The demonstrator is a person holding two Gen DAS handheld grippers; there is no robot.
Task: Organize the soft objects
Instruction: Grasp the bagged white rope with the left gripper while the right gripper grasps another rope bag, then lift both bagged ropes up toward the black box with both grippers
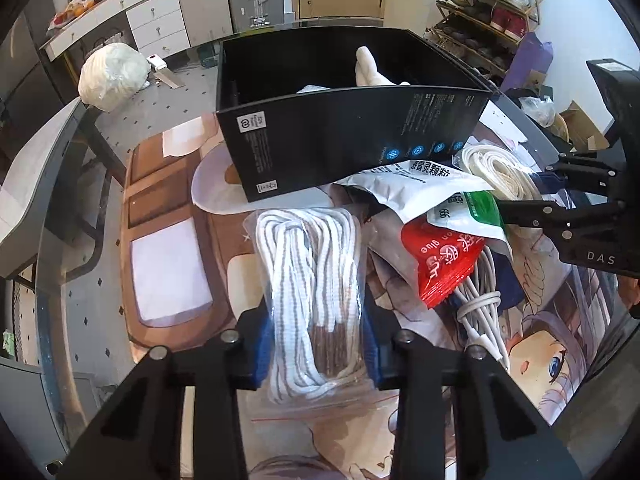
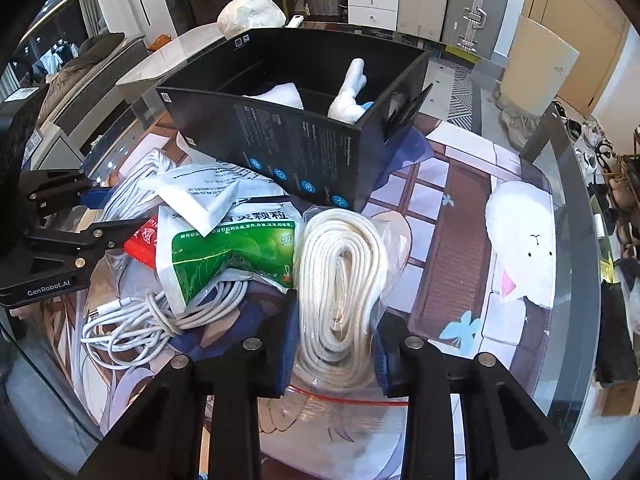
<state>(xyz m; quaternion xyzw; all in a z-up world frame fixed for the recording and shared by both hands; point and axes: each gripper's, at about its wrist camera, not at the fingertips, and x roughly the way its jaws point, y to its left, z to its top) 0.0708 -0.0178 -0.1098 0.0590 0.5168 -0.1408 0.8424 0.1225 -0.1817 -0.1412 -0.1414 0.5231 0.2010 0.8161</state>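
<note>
My left gripper point(image 1: 318, 344) is shut on a clear bag of white-and-grey striped laces point(image 1: 308, 280), held in front of the black box point(image 1: 320, 148). My right gripper point(image 2: 338, 344) is shut on a clear bag of cream laces point(image 2: 340, 292); this bag also shows in the left wrist view point(image 1: 500, 172). The black box point(image 2: 288, 148) stands open at the back and holds white soft items point(image 2: 348, 96). Between the grippers lie a green-and-white pouch point(image 2: 224, 252), a red packet point(image 1: 444, 264) and a coiled white cable point(image 2: 152, 320).
All lies on a glass table over a printed anime mat point(image 2: 460, 240). A white wrapped bundle point(image 1: 112, 76) sits at the far table edge. A shoe rack point(image 1: 488, 4), drawers and a metal suitcase point(image 2: 476, 8) stand behind.
</note>
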